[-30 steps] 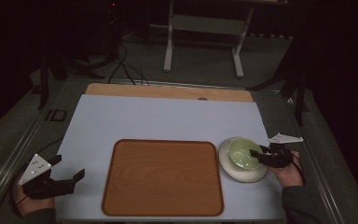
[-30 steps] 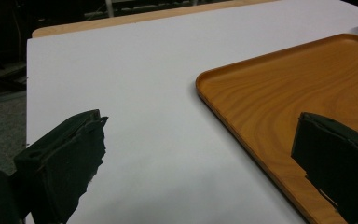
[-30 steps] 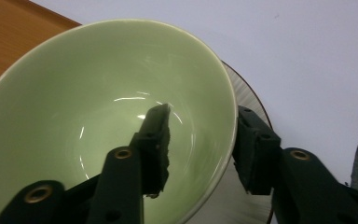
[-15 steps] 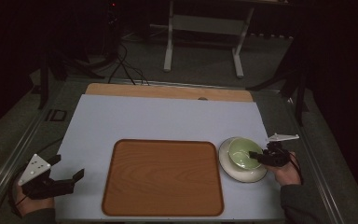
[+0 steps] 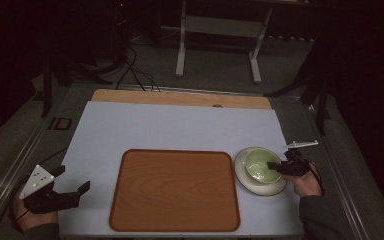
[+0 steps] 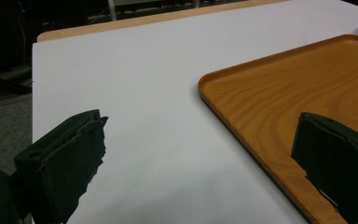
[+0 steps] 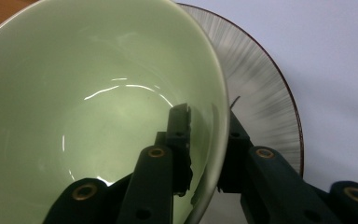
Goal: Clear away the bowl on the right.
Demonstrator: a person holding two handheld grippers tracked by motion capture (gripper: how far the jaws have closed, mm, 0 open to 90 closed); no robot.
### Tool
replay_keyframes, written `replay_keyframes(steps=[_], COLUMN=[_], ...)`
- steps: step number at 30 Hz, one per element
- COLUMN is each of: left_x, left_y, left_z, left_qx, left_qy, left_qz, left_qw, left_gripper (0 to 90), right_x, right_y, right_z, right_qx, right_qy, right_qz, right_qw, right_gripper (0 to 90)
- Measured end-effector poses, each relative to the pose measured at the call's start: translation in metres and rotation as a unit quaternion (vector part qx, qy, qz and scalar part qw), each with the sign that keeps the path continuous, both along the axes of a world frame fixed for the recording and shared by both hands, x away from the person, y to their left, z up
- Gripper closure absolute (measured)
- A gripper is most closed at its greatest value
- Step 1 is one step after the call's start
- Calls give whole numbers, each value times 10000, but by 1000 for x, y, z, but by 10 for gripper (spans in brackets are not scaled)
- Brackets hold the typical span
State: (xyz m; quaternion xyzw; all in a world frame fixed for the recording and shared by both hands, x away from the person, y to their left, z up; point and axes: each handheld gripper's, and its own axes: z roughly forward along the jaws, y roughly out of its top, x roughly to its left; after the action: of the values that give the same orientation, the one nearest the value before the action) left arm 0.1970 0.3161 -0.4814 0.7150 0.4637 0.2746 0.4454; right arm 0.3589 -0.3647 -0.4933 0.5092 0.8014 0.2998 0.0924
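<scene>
A pale green bowl point(image 5: 259, 165) stands on a grey streaked plate point(image 5: 245, 181) to the right of a wooden tray point(image 5: 175, 190). My right gripper point(image 5: 275, 166) reaches in from the right over the bowl's near rim. In the right gripper view one jaw sits inside the bowl point(image 7: 98, 116) and the other outside, with the rim pinched between them; the right gripper point(image 7: 207, 121) has just been closing on it. My left gripper point(image 5: 72, 178) rests at the table's front left corner, open, with nothing in it.
The tray point(image 6: 307, 79) is bare and lies in front of the left gripper point(image 6: 200, 121). A white mat point(image 5: 180, 125) covers the table, with a wooden strip along its far edge. The plate point(image 7: 265, 93) lies close to the mat's right edge.
The right gripper's jaws have drawn together on the bowl's rim, and the hand has barely shifted. The left gripper has stayed where it was.
</scene>
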Motion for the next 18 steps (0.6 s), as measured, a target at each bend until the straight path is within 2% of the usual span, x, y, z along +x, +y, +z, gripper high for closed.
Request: replay_keyframes(steps=[3, 8, 13, 18], left_x=[0, 0, 0, 0], left_y=[0, 1, 1, 1], left_z=[0, 0, 0, 0], left_qx=[-7, -11, -15, -12], left_qy=[-3, -11, -16, -20], left_qz=[10, 23, 28, 32], left_qw=[10000, 10000, 10000, 10000], left_gripper=[26, 26, 26, 26], right_x=[1, 2, 0, -2], right_y=[0, -2, -3, -2], right_z=[0, 0, -1, 3], right_qx=[20, 238, 338, 319], right_qy=[23, 135, 126, 51], right_qz=[-18, -22, 37, 174], right_qw=[10000, 9996, 9993, 9993], right_gripper=[821, 830, 832, 833])
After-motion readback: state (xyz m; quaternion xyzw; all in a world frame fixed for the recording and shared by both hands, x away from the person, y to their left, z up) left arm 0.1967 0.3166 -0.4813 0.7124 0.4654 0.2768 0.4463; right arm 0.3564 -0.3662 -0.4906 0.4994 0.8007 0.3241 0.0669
